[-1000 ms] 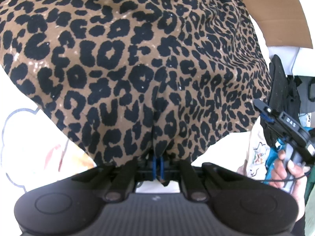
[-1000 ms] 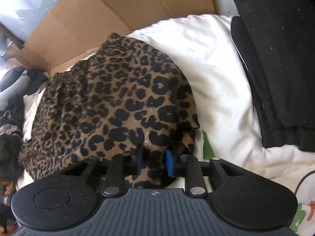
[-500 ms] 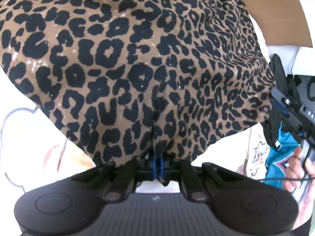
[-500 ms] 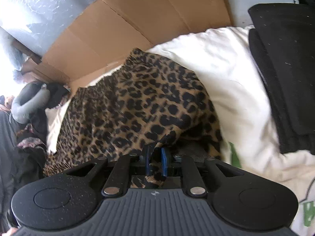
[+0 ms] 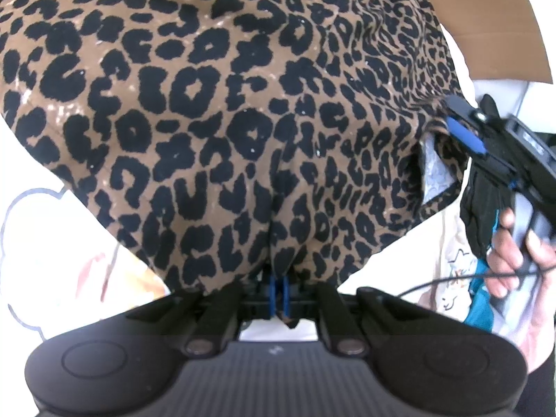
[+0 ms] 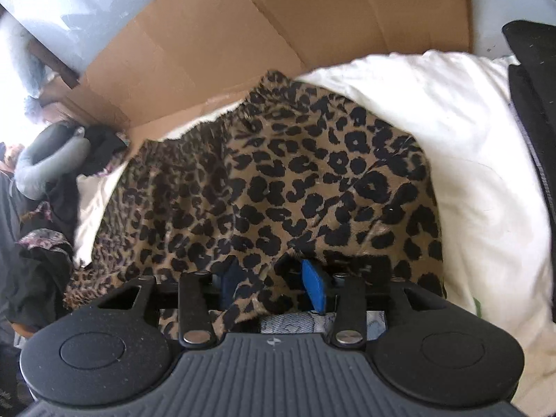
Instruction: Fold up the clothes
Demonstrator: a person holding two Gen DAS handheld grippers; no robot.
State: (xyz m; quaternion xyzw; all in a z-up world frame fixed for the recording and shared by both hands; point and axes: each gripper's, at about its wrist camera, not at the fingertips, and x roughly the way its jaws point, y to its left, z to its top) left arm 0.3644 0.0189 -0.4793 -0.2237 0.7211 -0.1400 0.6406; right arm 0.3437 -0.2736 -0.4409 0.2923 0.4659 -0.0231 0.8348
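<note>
Now holding up spotty cloth (image 5: 226,121): left gripper (image 5: 280,293) pinched tight on hem, right gripper (image 6: 274,285) spread wide. Next: grab, then fold.

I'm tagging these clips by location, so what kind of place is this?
Probably a bedroom at home: a leopard-print garment lies on soft white bedding, with a stack of folded black clothes at one side, a flattened brown cardboard box behind, and a heap of dark laundry.
</note>
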